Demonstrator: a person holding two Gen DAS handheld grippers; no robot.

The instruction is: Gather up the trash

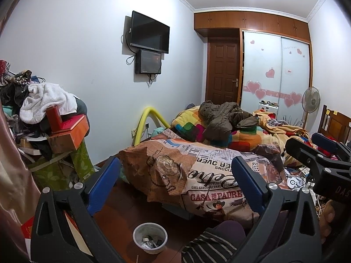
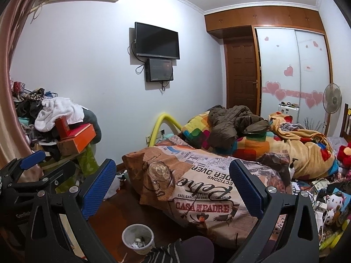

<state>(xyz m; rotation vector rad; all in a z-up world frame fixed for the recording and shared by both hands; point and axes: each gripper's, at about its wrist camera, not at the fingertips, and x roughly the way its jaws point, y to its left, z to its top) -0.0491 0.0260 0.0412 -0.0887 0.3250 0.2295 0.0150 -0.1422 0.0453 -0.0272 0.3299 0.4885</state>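
Where quilt (image 2: 204, 188) overhangs floor: bin (image 2: 137, 239) (knee (image 2: 195, 249) beside), gripper (image 2: 172, 188) agape.

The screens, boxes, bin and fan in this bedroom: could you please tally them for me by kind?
Wall screens: 2, the large TV and the smaller screen under it.
Red and orange boxes: 2, the red box on the orange box.
Trash bins: 1, the white bin on the floor.
Standing fans: 1, the fan.
Total: 6.

bin (image 1: 150, 237) on floor before bed (image 1: 210, 171) | clutter pile (image 1: 43, 118) left | wardrobe (image 1: 276, 70) behind
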